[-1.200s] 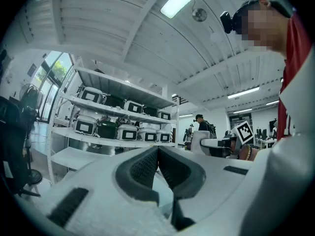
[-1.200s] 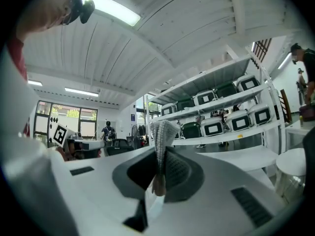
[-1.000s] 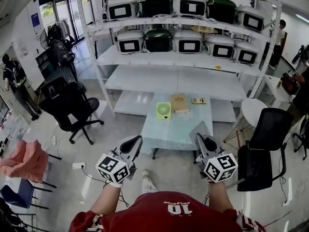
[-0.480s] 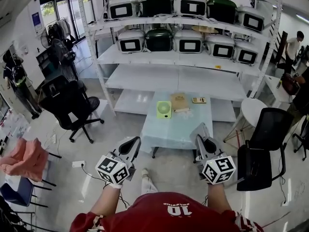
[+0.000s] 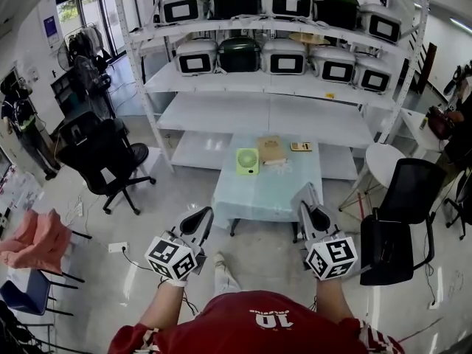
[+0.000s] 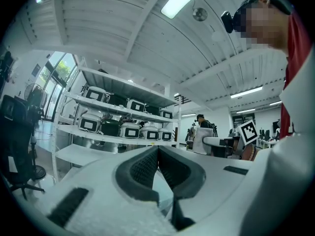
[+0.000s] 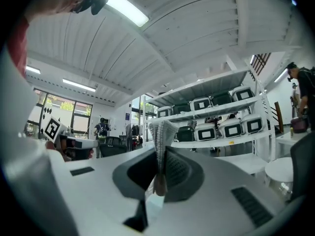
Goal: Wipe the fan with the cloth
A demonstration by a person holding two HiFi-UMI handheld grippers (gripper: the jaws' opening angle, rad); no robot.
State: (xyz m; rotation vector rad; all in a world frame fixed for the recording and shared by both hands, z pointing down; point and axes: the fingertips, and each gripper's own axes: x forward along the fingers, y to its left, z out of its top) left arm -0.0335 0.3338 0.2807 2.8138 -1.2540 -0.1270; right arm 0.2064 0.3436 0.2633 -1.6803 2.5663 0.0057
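Observation:
The small green fan (image 5: 248,161) stands on a pale table (image 5: 269,194) ahead of me, near its far left corner. Both grippers hang low, short of the table's near edge and well away from the fan. My right gripper (image 5: 308,198) (image 7: 161,149) is shut on a light knitted cloth (image 7: 160,132), which sticks up between the jaws. My left gripper (image 5: 206,216) (image 6: 158,149) is shut, its pads touching with nothing between them. Neither gripper view shows the fan.
A cardboard box (image 5: 271,150) and a small flat device (image 5: 301,147) lie on the table's far side. Behind stands a white shelf rack (image 5: 265,116) with several appliances. Black office chairs (image 5: 103,153) (image 5: 402,220) flank the table, and a round side table (image 5: 387,164) is at right.
The table and fan sit slightly higher and further left in the head view. Both grippers keep the same pose and stay shut.

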